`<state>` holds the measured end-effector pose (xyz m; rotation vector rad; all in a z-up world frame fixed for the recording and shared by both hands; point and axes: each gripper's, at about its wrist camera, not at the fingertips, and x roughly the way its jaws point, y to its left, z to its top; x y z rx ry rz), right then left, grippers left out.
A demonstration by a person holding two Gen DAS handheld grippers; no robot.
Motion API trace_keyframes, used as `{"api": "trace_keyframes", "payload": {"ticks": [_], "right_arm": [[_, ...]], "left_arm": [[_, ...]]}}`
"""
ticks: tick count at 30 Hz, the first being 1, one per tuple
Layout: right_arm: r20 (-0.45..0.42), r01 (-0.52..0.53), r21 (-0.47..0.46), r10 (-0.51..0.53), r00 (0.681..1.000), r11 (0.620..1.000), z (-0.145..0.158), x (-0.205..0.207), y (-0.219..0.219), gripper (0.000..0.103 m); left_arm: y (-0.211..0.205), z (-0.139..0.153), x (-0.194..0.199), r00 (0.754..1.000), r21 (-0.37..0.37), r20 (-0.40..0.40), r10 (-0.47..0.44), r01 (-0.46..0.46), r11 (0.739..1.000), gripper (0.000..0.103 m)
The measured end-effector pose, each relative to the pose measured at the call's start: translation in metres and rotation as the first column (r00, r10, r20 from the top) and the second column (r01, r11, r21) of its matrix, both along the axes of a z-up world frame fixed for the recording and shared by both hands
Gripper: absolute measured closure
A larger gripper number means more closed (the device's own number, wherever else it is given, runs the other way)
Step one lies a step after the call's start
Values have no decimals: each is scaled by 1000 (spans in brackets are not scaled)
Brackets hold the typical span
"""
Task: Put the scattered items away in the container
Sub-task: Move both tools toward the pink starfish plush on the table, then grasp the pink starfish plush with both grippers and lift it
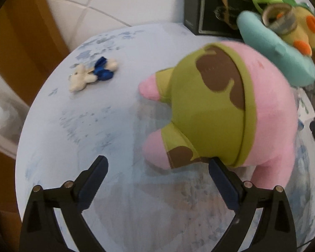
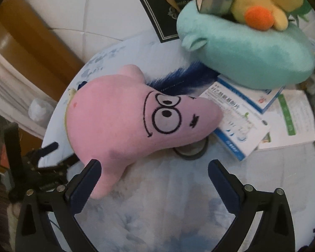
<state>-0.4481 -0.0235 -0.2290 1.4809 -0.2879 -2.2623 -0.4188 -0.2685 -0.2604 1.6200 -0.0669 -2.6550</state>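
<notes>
A pink star plush in green shorts (image 1: 216, 109) lies on the round pale-blue table (image 1: 94, 136); its face shows in the right wrist view (image 2: 136, 117). My left gripper (image 1: 157, 166) is open and empty, its right finger touching the plush's lower edge. My right gripper (image 2: 154, 170) is open and empty, its left finger against the plush's arm. A small white bear with a blue bow (image 1: 92, 74) lies far left on the table. A teal plush (image 2: 245, 54) and a yellow-green plush (image 2: 262, 10) are piled at the far right. No container is clearly visible.
A black framed box (image 1: 212, 12) stands at the table's far edge. White and blue medicine boxes (image 2: 241, 124) lie under the teal plush, beside a blue furry item (image 2: 178, 79). A tape roll (image 1: 279, 19) rests on the yellow plush. The left gripper shows at left (image 2: 42, 163).
</notes>
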Motion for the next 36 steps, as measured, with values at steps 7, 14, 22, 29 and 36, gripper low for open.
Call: {"api": "trace_keyframes", "payload": {"ticks": [7, 14, 22, 29, 36], "right_arm": [[37, 3, -67, -1, 999, 998, -12, -15, -17, 0], [-1, 32, -63, -33, 999, 997, -1, -29, -15, 0], [107, -3, -191, 24, 994, 982, -25, -39, -26, 0], [71, -4, -197, 19, 997, 980, -42, -53, -39, 0], [-64, -57, -165, 47, 997, 985, -18, -34, -38, 27]], "left_arm": [[9, -12, -14, 998, 37, 5, -67, 67, 997, 5], [8, 4, -11, 993, 106, -34, -109, 112, 988, 5], [24, -8, -26, 984, 77, -30, -177, 179, 981, 6], [47, -13, -30, 980, 58, -42, -196, 198, 979, 26], [57, -3, -24, 982, 18, -77, -173, 175, 984, 35]]}}
